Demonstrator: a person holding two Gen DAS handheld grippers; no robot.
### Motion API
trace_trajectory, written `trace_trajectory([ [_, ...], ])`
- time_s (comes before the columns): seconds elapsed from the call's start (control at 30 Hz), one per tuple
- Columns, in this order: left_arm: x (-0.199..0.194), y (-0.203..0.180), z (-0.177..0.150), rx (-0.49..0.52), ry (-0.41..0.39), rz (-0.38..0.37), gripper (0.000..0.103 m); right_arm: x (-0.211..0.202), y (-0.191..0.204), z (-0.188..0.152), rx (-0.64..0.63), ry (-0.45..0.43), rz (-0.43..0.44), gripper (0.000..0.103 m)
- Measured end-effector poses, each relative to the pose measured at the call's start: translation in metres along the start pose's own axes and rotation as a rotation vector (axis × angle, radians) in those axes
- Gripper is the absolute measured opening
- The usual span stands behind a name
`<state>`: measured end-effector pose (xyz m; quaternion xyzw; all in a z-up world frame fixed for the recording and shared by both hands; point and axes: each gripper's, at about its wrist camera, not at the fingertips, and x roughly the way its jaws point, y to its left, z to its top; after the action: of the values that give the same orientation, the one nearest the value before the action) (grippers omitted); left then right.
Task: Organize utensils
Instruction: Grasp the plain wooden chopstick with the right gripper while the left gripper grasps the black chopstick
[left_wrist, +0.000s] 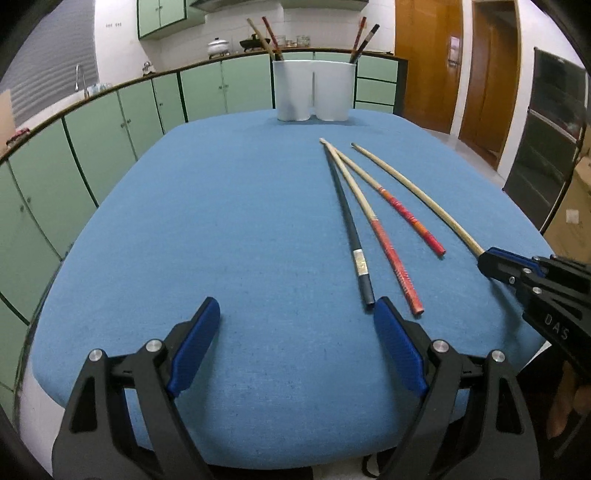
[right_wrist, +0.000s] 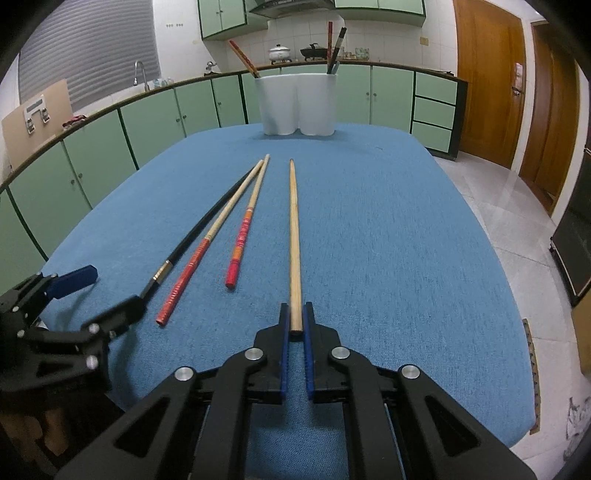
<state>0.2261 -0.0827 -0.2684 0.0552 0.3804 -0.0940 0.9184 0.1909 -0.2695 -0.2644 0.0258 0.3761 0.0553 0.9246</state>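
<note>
Right gripper (right_wrist: 296, 321) clamping the near end of the plain wooden chopstick (right_wrist: 294, 236), rest of the stick lying on the blue tablecloth (right_wrist: 406, 258). Left gripper (left_wrist: 295, 332) hanging released and empty, its right pad just beside the butt of the black chopstick (left_wrist: 347, 225). Two red-patterned chopsticks (right_wrist: 192, 266) lying between. White holder (right_wrist: 299, 103) standing well apart at the far edge. Possibly risking: gripping only at the very end, so the stick pivoting or slipping when lifted; left pad nudging the black one.
</note>
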Motion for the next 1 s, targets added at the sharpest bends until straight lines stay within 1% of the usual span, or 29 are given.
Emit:
trace_trajectory([
  [0.13,-0.001,-0.006,0.001,0.029,-0.017,-0.035,0.084,0.0,0.002,-0.002,-0.005,-0.007,-0.006,0.008],
  [0.23,0.005,-0.011,0.003,0.04,-0.022,-0.035,0.083,0.001,0.002,-0.001,-0.007,-0.01,-0.012,0.008],
  [0.27,0.007,-0.012,0.004,0.038,-0.025,-0.036,0.081,0.001,0.003,-0.001,-0.006,-0.012,-0.017,0.007],
  [0.33,0.01,-0.011,0.006,0.028,-0.032,-0.041,0.059,0.001,0.002,-0.002,-0.003,-0.016,-0.034,0.007],
  [0.37,0.009,-0.01,0.007,0.019,-0.039,-0.038,0.053,0.001,0.002,-0.002,0.001,-0.018,-0.041,0.007],
  [0.4,0.009,-0.009,0.007,0.011,-0.041,-0.042,0.037,0.0,0.002,-0.002,0.007,-0.021,-0.051,0.007],
  [0.43,0.008,-0.007,0.008,-0.001,-0.045,-0.045,0.024,0.0,0.002,-0.003,0.013,-0.023,-0.057,0.007],
  [0.5,0.007,-0.003,0.006,-0.026,-0.051,-0.033,0.01,-0.002,0.002,-0.004,0.022,-0.029,-0.077,0.007],
  [0.63,0.003,0.004,0.002,-0.083,-0.066,0.01,0.01,-0.005,0.003,-0.006,0.034,-0.038,-0.132,0.007],
  [0.73,0.0,0.008,0.0,-0.101,-0.067,0.031,0.01,-0.007,0.0,-0.007,0.052,-0.04,-0.168,0.007],
  [0.8,-0.001,0.011,0.0,-0.107,-0.059,0.032,0.011,-0.007,-0.002,-0.007,0.06,-0.035,-0.163,0.007],
  [0.87,-0.001,0.01,0.001,-0.093,-0.052,0.034,0.014,-0.008,-0.001,-0.007,0.054,-0.033,-0.152,0.007],
  [0.9,-0.001,0.01,0.002,-0.084,-0.049,0.032,0.024,-0.008,-0.001,-0.007,0.048,-0.033,-0.146,0.007],
  [0.93,-0.001,0.01,0.002,-0.077,-0.051,0.037,0.043,-0.008,-0.001,-0.007,0.046,-0.032,-0.139,0.007],
  [1.0,-0.002,0.009,0.003,-0.06,-0.061,0.049,0.06,-0.009,-0.001,-0.008,0.039,-0.031,-0.131,0.008],
])
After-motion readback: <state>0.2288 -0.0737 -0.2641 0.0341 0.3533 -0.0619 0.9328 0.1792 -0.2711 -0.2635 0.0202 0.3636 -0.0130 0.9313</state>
